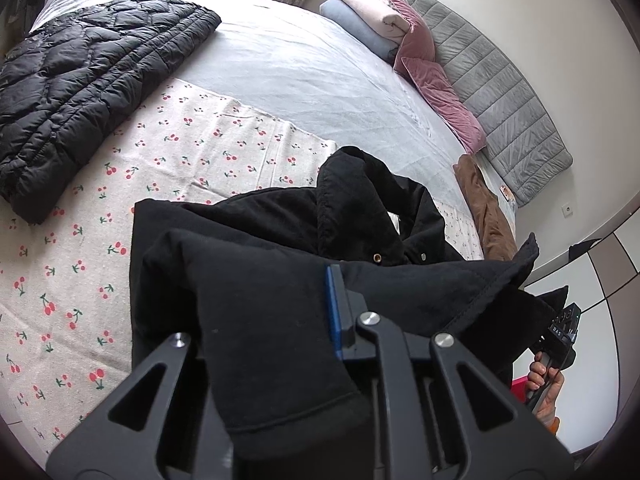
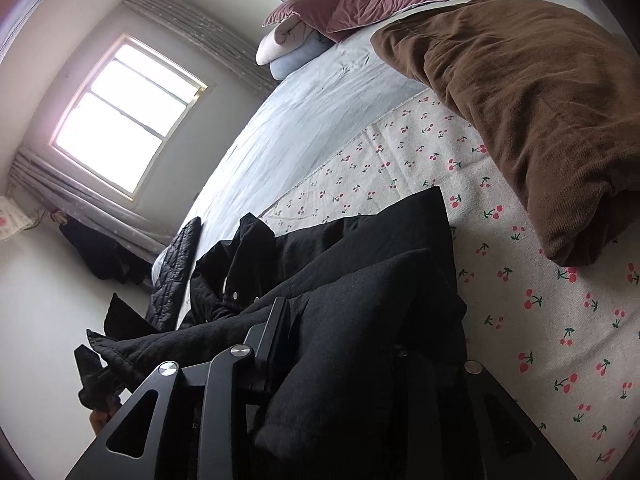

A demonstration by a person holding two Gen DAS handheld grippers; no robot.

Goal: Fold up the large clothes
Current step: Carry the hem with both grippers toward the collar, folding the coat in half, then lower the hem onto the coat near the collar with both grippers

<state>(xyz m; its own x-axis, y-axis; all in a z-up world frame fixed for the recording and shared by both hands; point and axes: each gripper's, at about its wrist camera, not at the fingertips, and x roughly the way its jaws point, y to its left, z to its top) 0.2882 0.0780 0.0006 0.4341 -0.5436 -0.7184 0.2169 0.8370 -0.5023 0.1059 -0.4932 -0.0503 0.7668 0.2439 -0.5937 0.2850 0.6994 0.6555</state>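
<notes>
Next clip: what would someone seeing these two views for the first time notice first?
A black jacket fills the foreground of both views, draped over the left hand-held gripper and lying on the cherry-print blanket. A black quilted puffer coat lies folded at the blanket's far left, and a brown corduroy garment sits folded to the right. Pink velvet pillows line the grey headboard cushion.
</notes>
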